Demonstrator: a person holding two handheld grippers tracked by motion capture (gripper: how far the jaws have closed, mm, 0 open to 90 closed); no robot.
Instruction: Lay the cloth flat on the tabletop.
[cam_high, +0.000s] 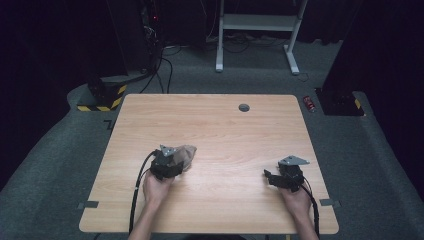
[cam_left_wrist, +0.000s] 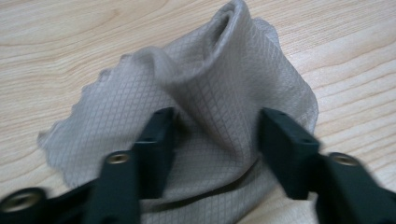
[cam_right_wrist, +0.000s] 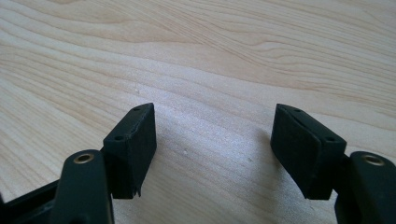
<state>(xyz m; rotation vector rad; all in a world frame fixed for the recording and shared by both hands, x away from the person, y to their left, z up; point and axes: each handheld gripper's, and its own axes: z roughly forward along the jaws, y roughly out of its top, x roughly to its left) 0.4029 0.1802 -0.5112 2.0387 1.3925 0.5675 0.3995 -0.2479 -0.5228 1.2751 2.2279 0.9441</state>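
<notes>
Cloth (cam_left_wrist: 224, 107), a thin grey piece with a fine grid weave, lies crumpled on the wooden surface (cam_high: 220, 130), with one fold standing up between the fingers (cam_left_wrist: 156, 140) of the left gripper (cam_left_wrist: 217, 149). It looks light, limp and likely to slide or bunch, so that raised fold seems the best place to pinch. Those fingers stand spread either side of the fold, not yet pressing it. Well to the right of the cloth, the right gripper (cam_right_wrist: 215, 149) hovers over bare wood, fingers wide apart and holding nothing. A small grey grommet (cam_high: 244, 107) sits far beyond the cloth; nothing blocks the way.
</notes>
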